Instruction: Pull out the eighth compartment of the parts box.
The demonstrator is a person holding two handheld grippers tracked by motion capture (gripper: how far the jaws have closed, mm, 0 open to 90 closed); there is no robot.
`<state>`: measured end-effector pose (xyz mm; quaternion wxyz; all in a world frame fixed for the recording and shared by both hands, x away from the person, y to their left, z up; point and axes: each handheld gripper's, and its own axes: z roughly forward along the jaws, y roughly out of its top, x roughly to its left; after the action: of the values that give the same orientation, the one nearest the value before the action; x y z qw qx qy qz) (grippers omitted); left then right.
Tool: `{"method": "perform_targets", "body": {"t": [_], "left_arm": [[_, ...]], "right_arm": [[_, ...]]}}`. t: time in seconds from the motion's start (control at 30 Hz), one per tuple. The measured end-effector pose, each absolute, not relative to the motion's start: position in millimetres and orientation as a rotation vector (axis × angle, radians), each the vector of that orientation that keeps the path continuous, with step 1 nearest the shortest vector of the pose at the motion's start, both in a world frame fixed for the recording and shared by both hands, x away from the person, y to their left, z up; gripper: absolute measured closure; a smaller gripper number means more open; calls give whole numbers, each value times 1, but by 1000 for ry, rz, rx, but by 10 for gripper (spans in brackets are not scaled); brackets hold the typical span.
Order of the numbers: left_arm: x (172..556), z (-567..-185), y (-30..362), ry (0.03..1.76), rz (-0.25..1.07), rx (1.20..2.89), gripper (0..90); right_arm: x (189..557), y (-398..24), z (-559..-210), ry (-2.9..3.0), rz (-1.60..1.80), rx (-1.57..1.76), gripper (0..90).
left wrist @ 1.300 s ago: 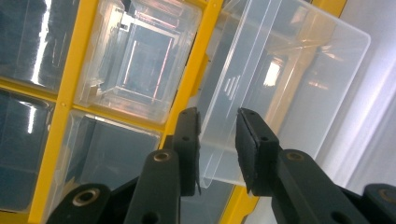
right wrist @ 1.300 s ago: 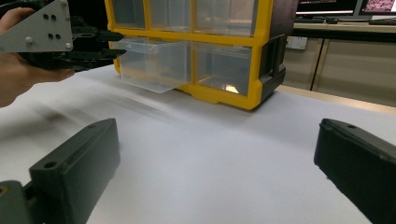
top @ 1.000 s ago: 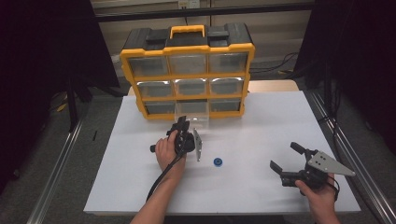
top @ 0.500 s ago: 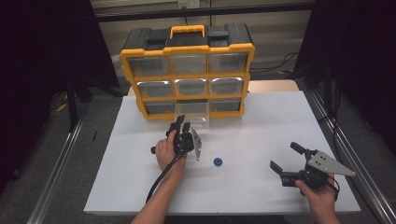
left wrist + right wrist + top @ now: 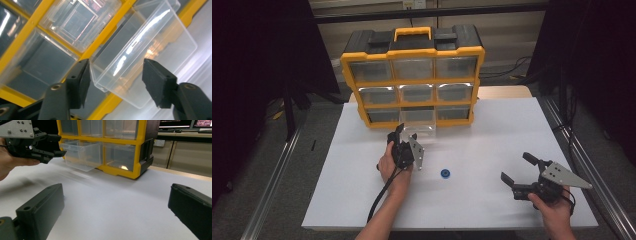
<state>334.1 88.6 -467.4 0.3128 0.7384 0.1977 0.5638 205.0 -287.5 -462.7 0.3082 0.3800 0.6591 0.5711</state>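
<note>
Drawer point(image 5: 419, 121): clear plastic bin, pulled partway out of the bottom middle slot of the organiser point(image 5: 412, 75), standing at the far side of the counter point(image 5: 492, 145); looks empty.
Drawer handling: judged light, thin-walled and stiff, glossy and likely slippery; a hard pinch could flex or crack the wall; best taken at the near front lip, squarely, then slid straight along its slot.
Left gripper point(image 5: 115, 82): jaws apart and just been opening; near corner of the drawer front between them, left pad just beside the corner, right pad clear of the wall; no grip.
Left gripper place: just near of the drawer, seen in the high view point(image 5: 404, 145).
Right gripper point(image 5: 524, 172): jaws wide, nothing between them, held low over the near right of the counter, well apart from the organiser.
Blue disc point(image 5: 445, 173): small round piece lying on the counter between the two hands, untouched.
Organiser build: yellow frame, black top with yellow carry handle, three rows of three clear drawers.
Writing: no brand, label or lettering legible on drawer or organiser.
</note>
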Motion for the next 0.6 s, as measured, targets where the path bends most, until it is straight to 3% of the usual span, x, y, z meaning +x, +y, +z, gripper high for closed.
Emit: {"method": "perform_targets", "body": {"t": [0.6], "left_arm": [[326,-467,100,797,1202,1792,237]], "right_arm": [[205,-287,-463,1739,1514,1003,0]]}}
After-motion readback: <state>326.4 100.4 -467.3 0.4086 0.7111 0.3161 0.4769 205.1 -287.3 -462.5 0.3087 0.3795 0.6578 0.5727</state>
